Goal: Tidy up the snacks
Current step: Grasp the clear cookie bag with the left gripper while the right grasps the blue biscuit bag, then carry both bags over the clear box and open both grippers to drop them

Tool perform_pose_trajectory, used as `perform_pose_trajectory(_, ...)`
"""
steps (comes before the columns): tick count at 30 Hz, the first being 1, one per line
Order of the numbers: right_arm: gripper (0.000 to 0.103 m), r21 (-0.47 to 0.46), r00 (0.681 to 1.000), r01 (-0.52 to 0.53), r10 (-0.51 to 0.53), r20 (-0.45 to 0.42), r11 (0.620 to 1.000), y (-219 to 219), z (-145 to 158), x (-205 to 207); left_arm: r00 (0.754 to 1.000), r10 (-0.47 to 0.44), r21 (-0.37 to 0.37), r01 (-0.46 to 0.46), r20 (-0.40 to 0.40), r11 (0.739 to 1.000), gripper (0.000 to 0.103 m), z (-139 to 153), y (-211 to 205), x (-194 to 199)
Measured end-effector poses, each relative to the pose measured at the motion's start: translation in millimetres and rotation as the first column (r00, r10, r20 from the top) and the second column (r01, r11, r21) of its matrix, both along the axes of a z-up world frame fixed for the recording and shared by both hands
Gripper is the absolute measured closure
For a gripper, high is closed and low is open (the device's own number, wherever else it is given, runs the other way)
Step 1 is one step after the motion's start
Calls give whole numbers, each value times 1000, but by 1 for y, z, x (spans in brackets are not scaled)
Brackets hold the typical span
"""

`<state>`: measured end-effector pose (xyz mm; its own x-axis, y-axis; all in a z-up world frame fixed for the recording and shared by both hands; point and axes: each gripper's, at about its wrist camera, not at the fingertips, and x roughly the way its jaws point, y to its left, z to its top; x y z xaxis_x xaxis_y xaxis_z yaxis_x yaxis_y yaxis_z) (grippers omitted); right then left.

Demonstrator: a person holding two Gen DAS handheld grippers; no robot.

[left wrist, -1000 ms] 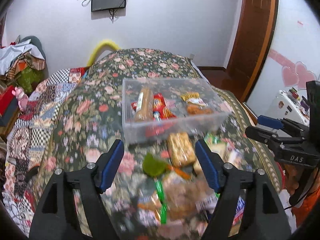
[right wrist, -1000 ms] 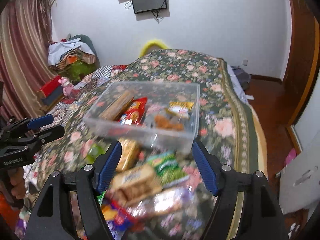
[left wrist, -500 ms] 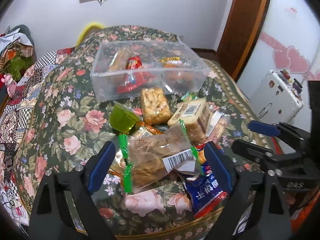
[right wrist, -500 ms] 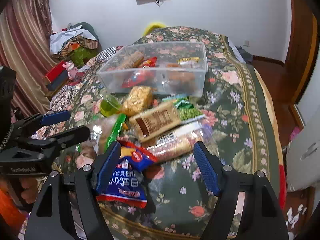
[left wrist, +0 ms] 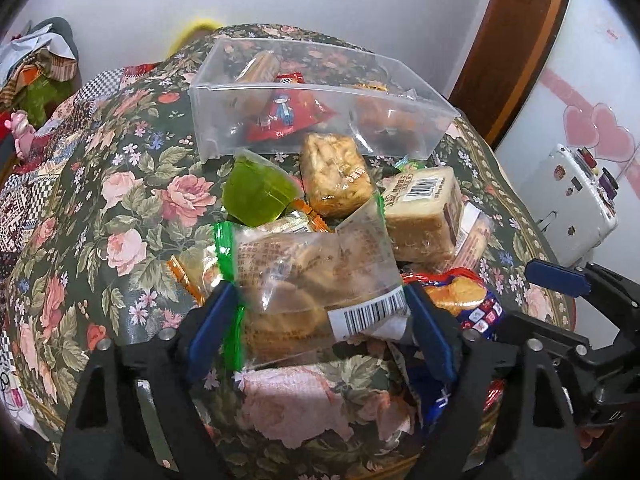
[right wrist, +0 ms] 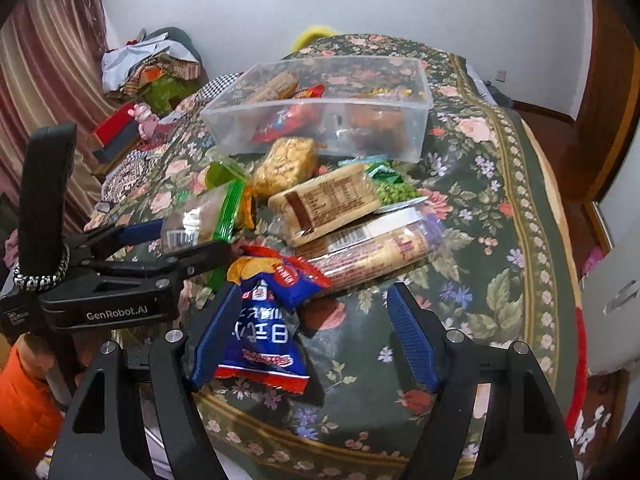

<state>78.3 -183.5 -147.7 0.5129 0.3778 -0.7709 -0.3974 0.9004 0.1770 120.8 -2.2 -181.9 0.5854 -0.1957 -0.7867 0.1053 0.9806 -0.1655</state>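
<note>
A clear plastic bin [left wrist: 224, 92] [right wrist: 420, 80] with several snacks inside stands on the floral-covered table. In front of it lies a pile of snacks. My left gripper [left wrist: 320, 332] is open, its fingers on either side of a clear green-edged cookie pack [left wrist: 304, 280] [right wrist: 208, 216], not clamped. My right gripper [right wrist: 308, 332] is open over the table's near edge, its left finger beside a blue and red snack bag [right wrist: 264, 328] [left wrist: 476, 308]. A green jelly cup [left wrist: 256, 192], a peanut brittle pack [left wrist: 332, 172] [right wrist: 284, 164] and a cake pack [left wrist: 424, 208] [right wrist: 328, 200] lie behind.
A long biscuit sleeve [right wrist: 380, 244] and a green pea pack [right wrist: 392, 192] lie right of the pile. The floral cloth [left wrist: 120, 184] drops off at the near edge. A white suitcase [left wrist: 572, 200] stands to the right; clothes [right wrist: 152, 64] are piled at the left wall.
Both grippers have moved forward and down toward the snack pile. My left gripper now straddles the green-edged cookie pack; my right gripper is now at the blue bag.
</note>
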Motion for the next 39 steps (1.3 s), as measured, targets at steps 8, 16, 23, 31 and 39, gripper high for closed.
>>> perform_pose_trajectory(8,31,3,999,-37,37,-36,999,17,-7,-1,999,27,2,-27,35,1000,31,13,20,-22)
perform_pose_trajectory(16,25,-15,993,-76,75,-93,997,41,-24,4,994,29,35,-33,109,999,31,35,30,-46)
perform_pose_trajectory(23,42,-14,994,-74,72,-83,997,38,-25,1,994,37,22,-39,105,999,31,35,33,-48)
perform_pose_trajectory(31,44,27,999,-34,34,19,999,19,8,-7,989,31,18,-34,143,999,31,50,26,-45)
perform_pose_trajectory(39,44,57,994,2,-8,113,998,7,41,12,981,28,14,-31,193,999,31,74,20,-31)
